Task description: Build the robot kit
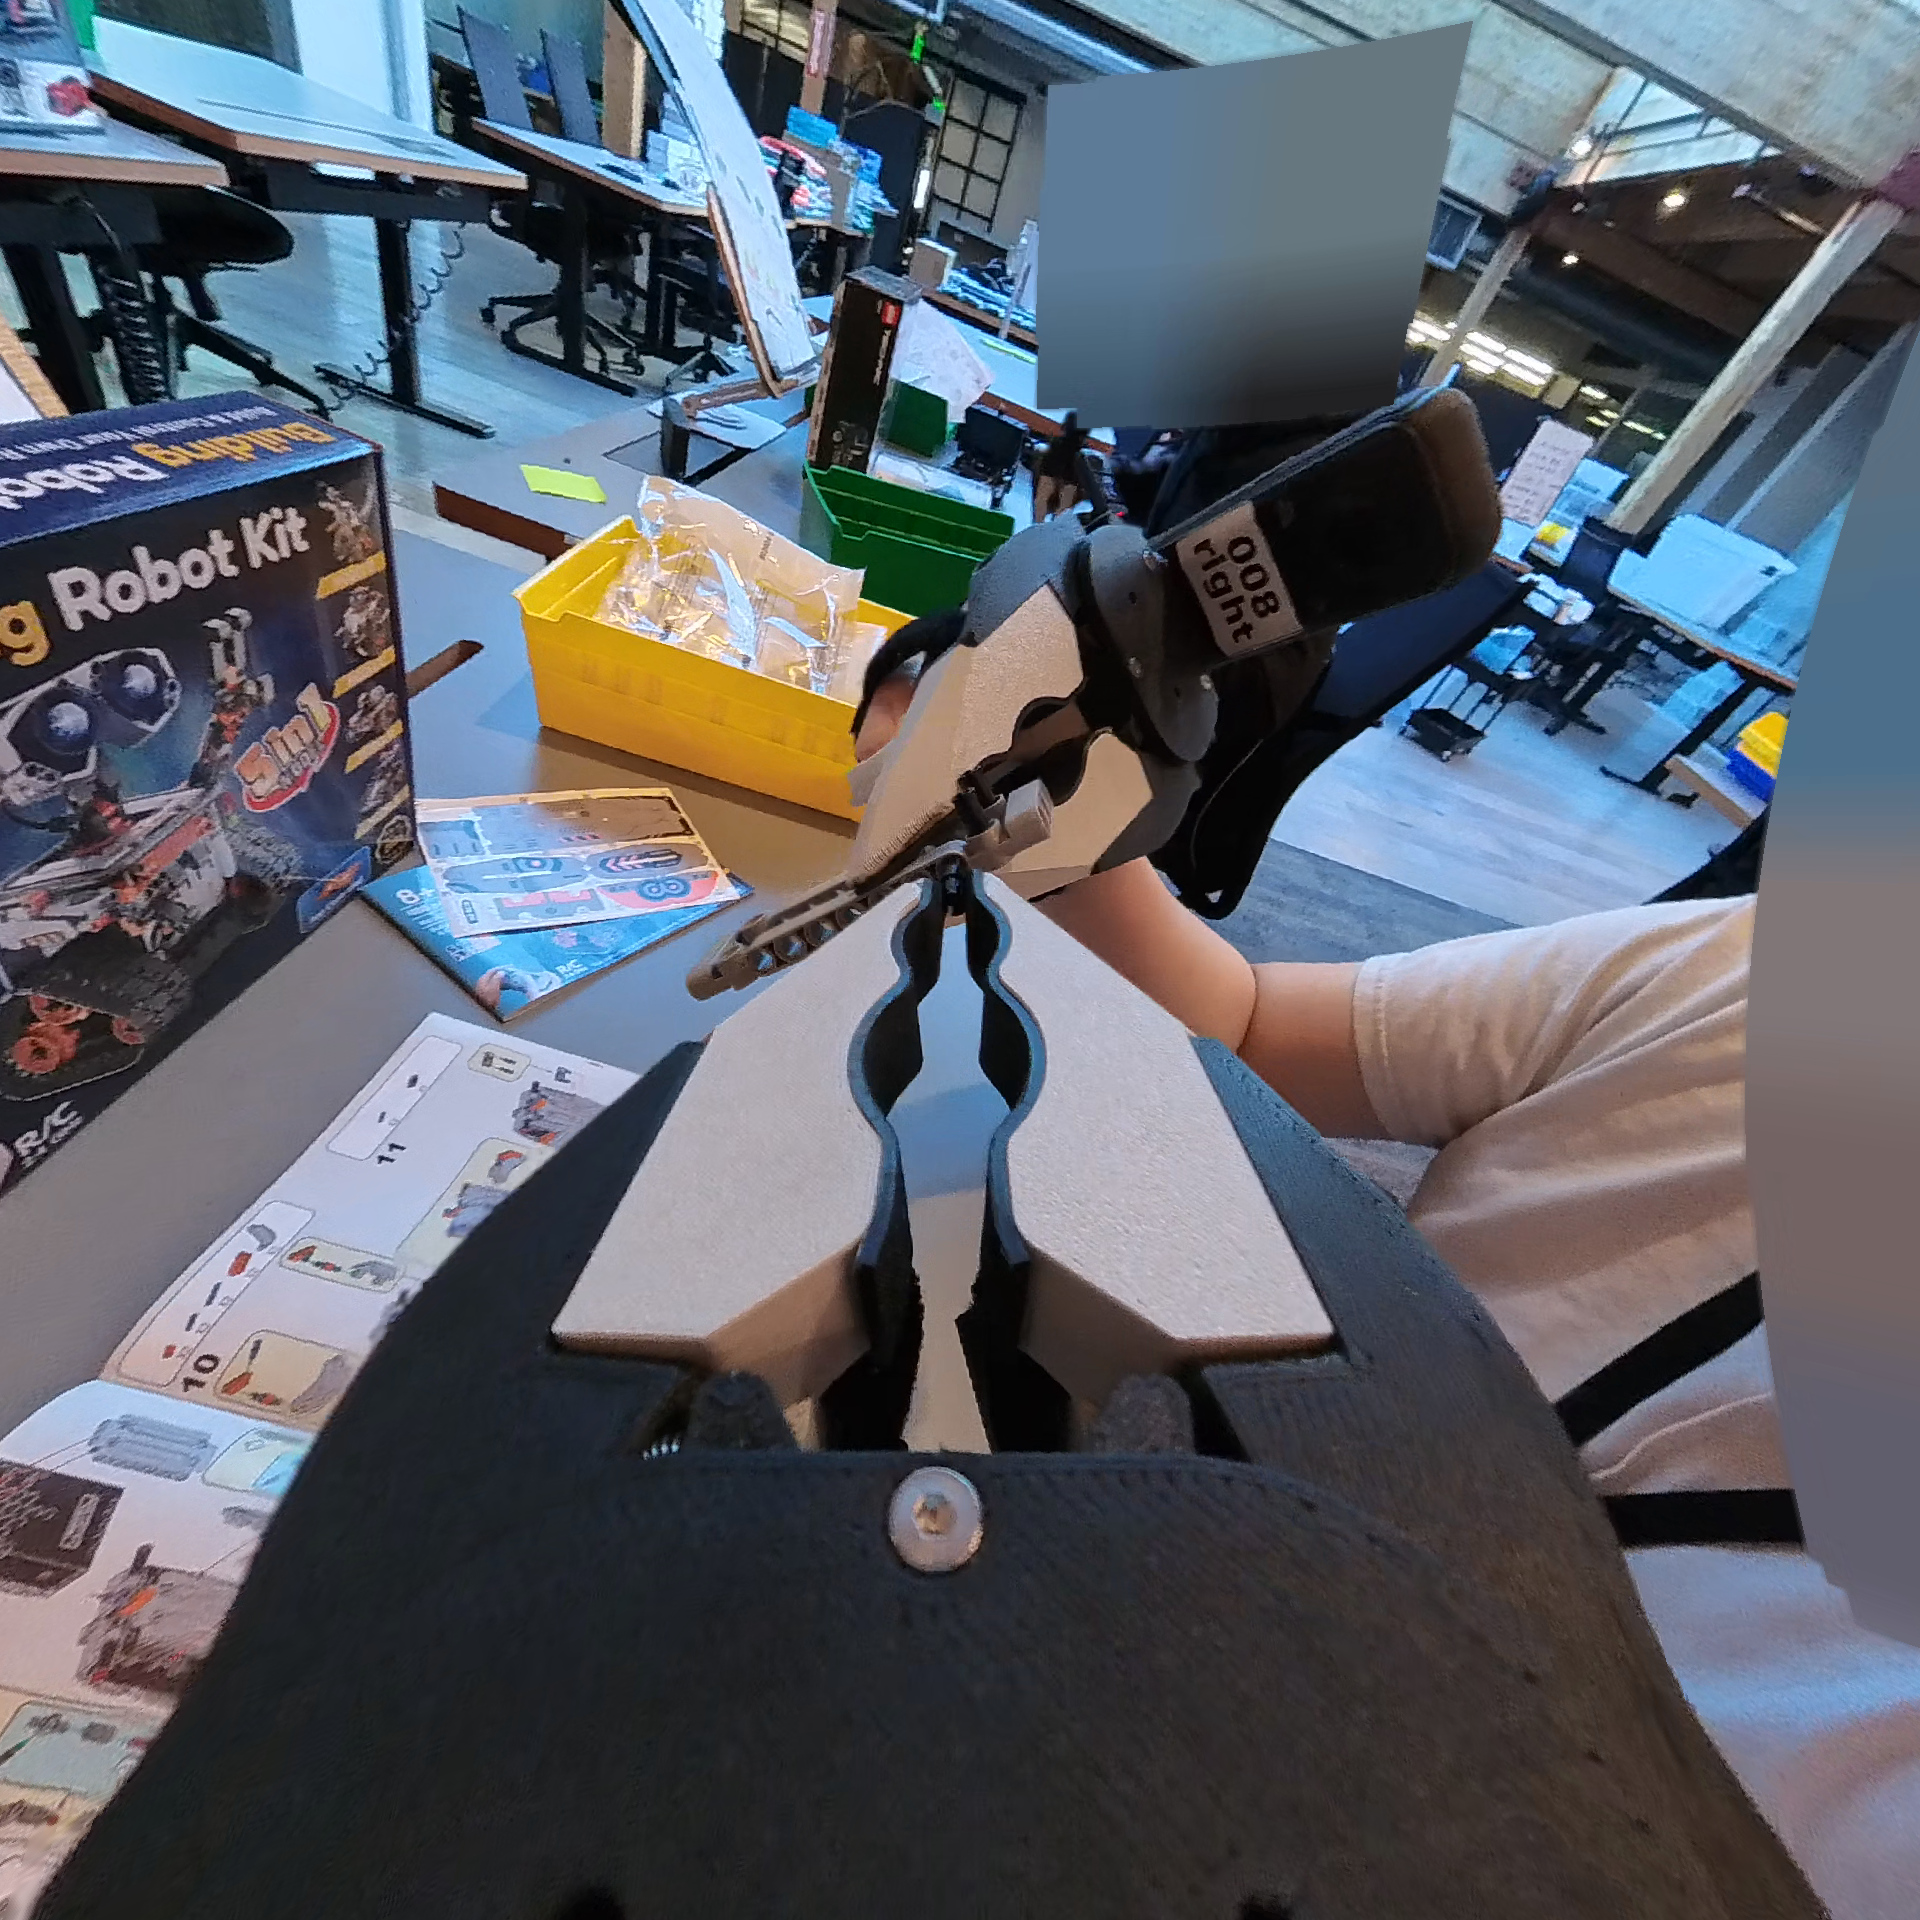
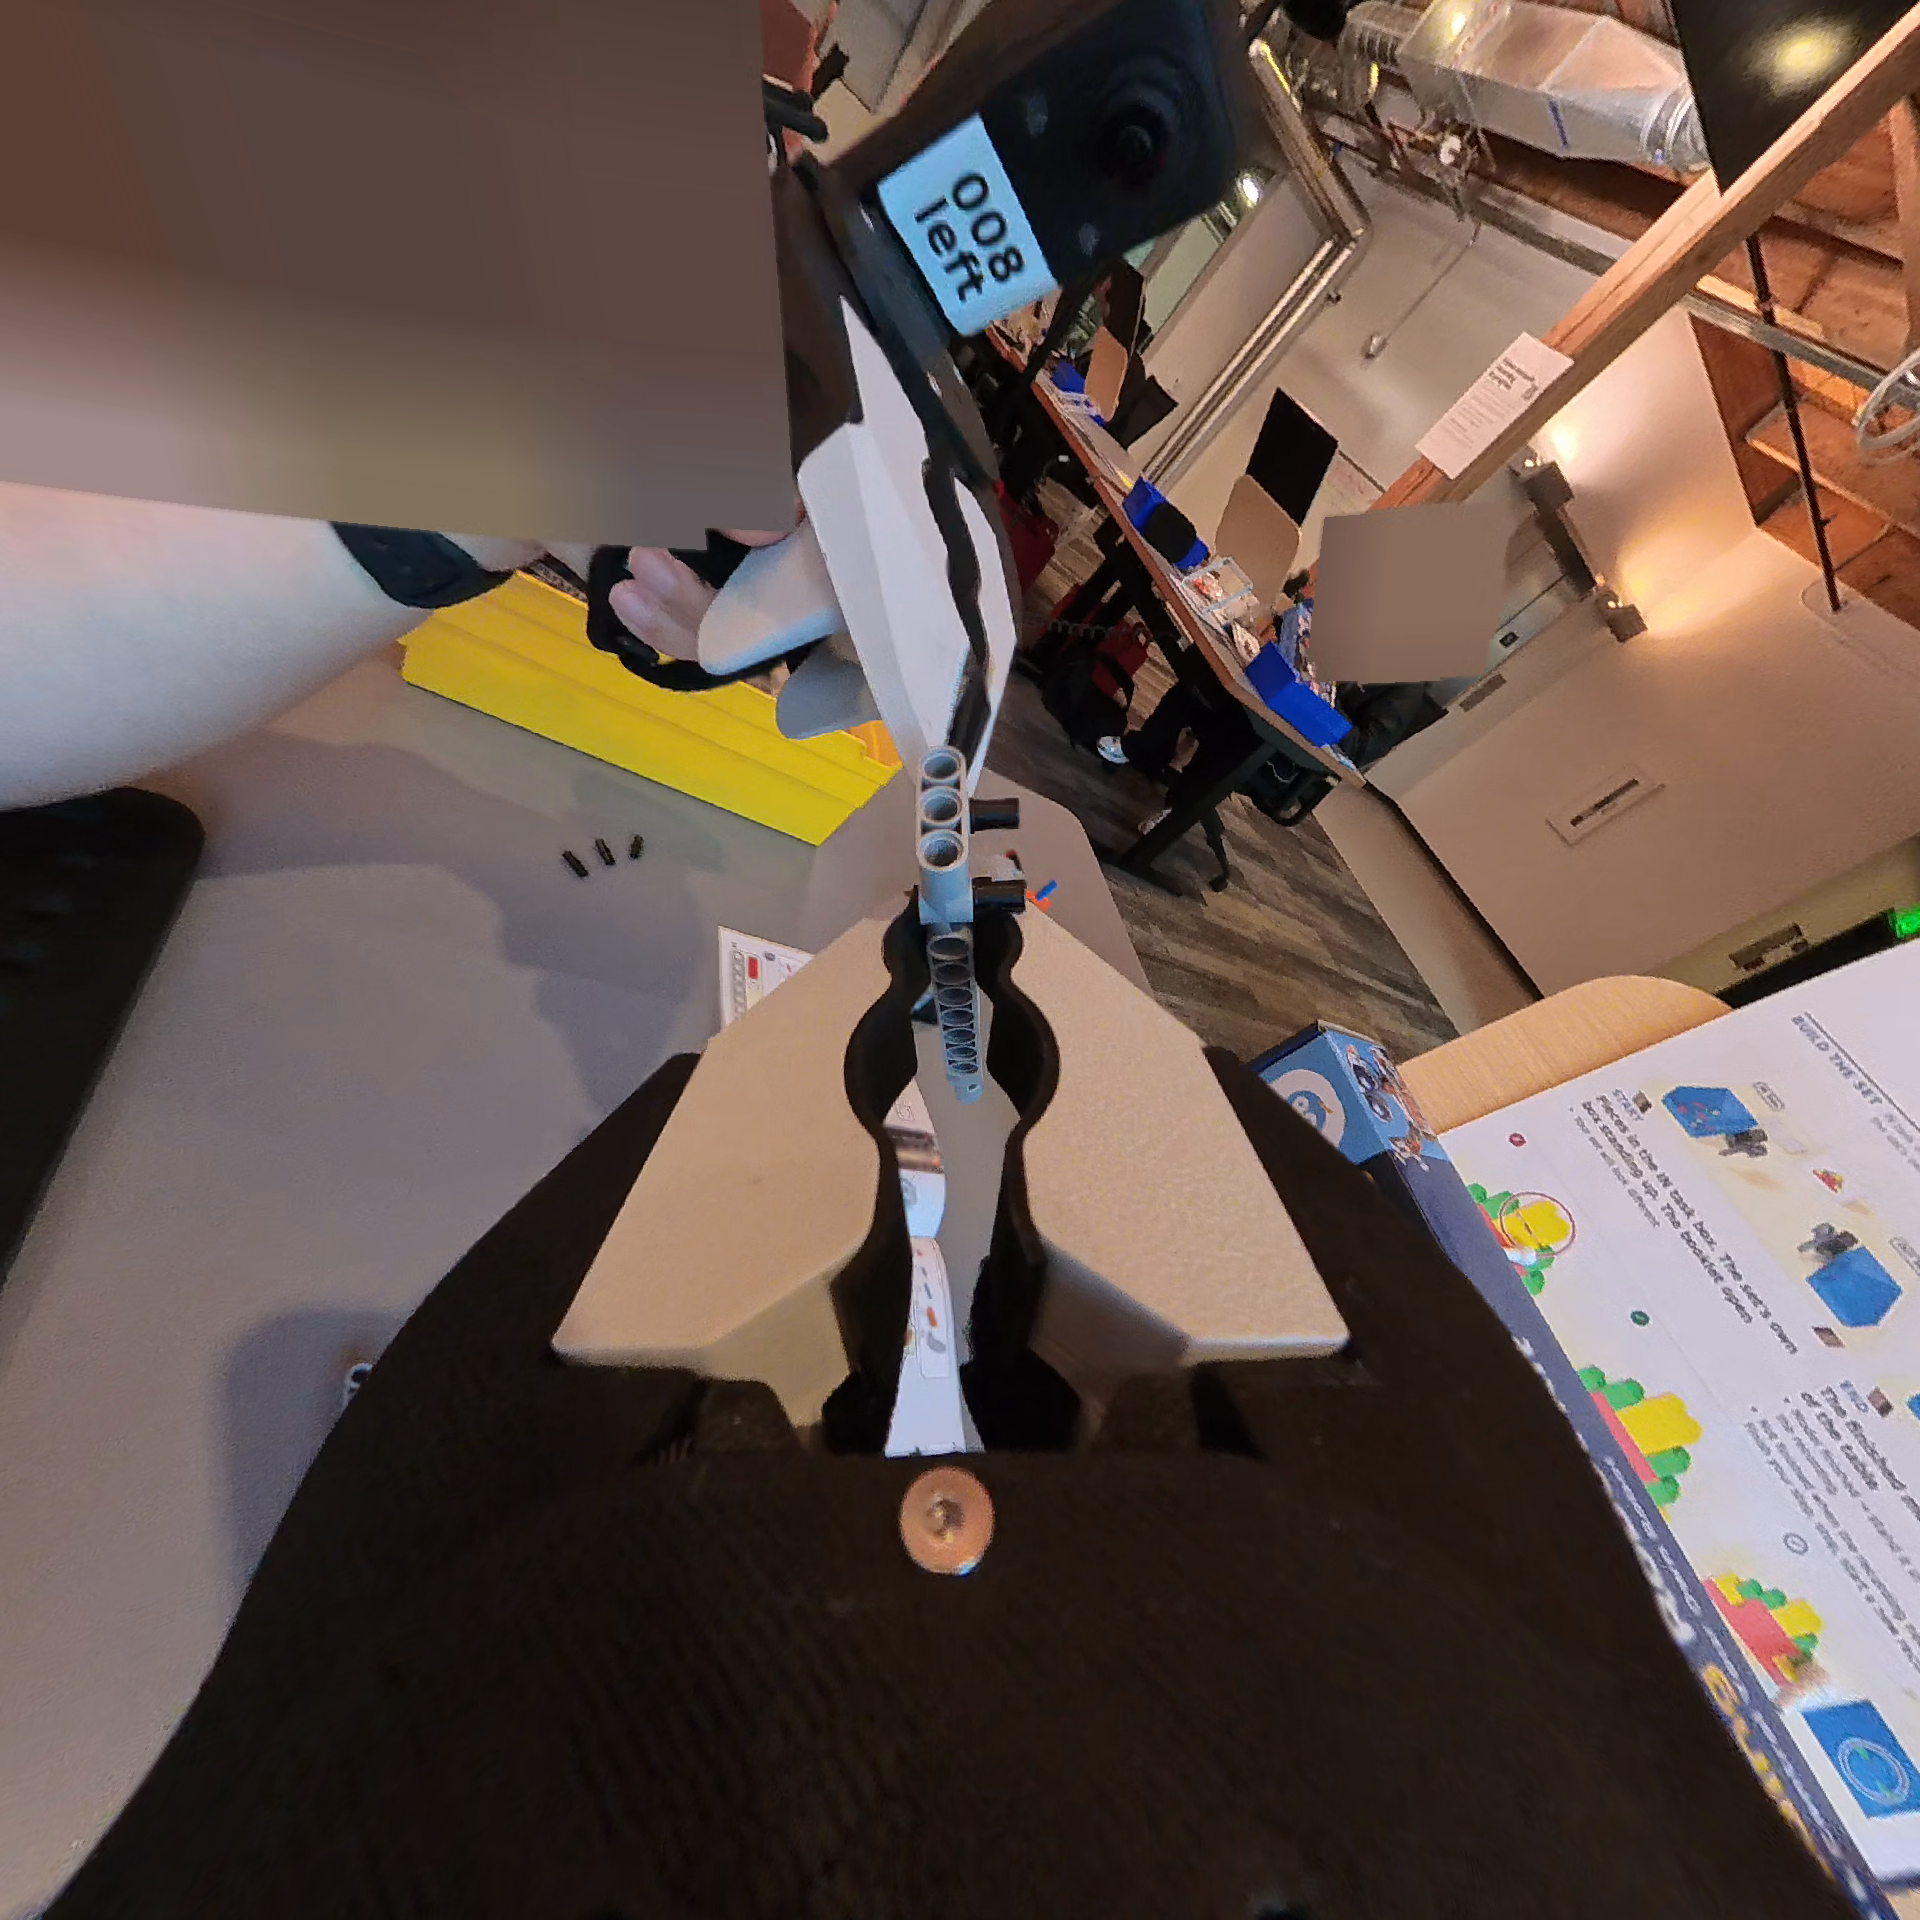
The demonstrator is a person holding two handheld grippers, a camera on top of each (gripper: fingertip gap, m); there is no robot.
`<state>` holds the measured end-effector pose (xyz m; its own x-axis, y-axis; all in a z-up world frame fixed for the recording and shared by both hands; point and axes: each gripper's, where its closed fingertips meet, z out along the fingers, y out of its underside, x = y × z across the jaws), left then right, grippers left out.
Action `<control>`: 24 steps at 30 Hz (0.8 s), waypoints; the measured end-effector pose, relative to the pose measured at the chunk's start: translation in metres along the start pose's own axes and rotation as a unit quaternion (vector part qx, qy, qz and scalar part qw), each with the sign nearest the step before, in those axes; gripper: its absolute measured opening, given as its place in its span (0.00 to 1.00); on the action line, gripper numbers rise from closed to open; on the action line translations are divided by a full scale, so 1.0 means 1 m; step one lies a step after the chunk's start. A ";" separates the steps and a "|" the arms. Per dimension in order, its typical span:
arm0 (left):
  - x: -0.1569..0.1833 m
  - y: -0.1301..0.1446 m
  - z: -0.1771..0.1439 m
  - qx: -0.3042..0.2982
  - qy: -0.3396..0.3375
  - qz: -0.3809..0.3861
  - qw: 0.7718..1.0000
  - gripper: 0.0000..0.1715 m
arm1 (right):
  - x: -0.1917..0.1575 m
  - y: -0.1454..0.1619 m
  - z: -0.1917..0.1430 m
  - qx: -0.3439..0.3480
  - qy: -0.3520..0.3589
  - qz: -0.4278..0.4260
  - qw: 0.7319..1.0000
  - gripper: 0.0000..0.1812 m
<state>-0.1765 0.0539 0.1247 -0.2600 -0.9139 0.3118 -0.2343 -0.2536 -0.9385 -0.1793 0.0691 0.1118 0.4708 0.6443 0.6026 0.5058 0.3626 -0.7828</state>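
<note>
A: Left wrist view first: what sits at the fingertips?

B: A grey perforated beam assembly, held in the air above the grey table. The left gripper is clenched at its very tips on a small black part of that assembly, while the right gripper comes in from above and clamps the grey beam along its length.

A: And from the other side?

B: In the right wrist view the beam assembly stands between the right gripper's fingers, pinched there; its upper holes and black pins stick out beyond the tips. The left gripper reaches down onto its top end, closed, though the exact contact is hidden by its white fingers.

A: What lies around?

B: On the table beyond, a yellow bin holding clear plastic bags, with a green bin behind it. To the left stands a dark blue robot kit box; beside it a sticker sheet lies on a blue booklet. An open instruction sheet lies nearest the left gripper. Three small black pins rest on the table near the yellow bin.
</note>
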 end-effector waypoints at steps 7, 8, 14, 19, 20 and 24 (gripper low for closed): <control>0.002 0.001 -0.001 0.006 0.037 -0.016 0.999 0.01 | -0.002 -0.001 0.000 0.008 -0.005 -0.002 1.000 0.03; 0.002 0.002 0.000 0.004 0.036 -0.015 0.999 0.01 | -0.002 0.000 0.000 0.008 -0.006 -0.003 1.000 0.03; 0.003 0.006 -0.001 -0.009 0.050 -0.016 0.999 0.01 | -0.006 0.001 0.000 0.005 -0.016 -0.017 1.000 0.03; -0.001 0.011 0.005 -0.022 0.035 -0.008 0.999 0.01 | -0.006 0.007 0.003 -0.013 -0.012 -0.023 1.000 0.04; 0.000 0.008 0.005 -0.017 0.037 -0.007 0.999 0.01 | -0.006 0.003 0.003 -0.002 -0.014 -0.012 1.000 0.03; -0.001 0.006 0.004 -0.010 0.029 -0.004 1.000 0.01 | -0.004 0.003 0.004 -0.004 -0.008 -0.005 1.000 0.04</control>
<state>-0.1742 0.0520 0.1183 -0.3122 -0.8918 0.3275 -0.2557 -0.2531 -0.9330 -0.1824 0.0707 0.1062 0.4539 0.6521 0.6072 0.5154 0.3637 -0.7759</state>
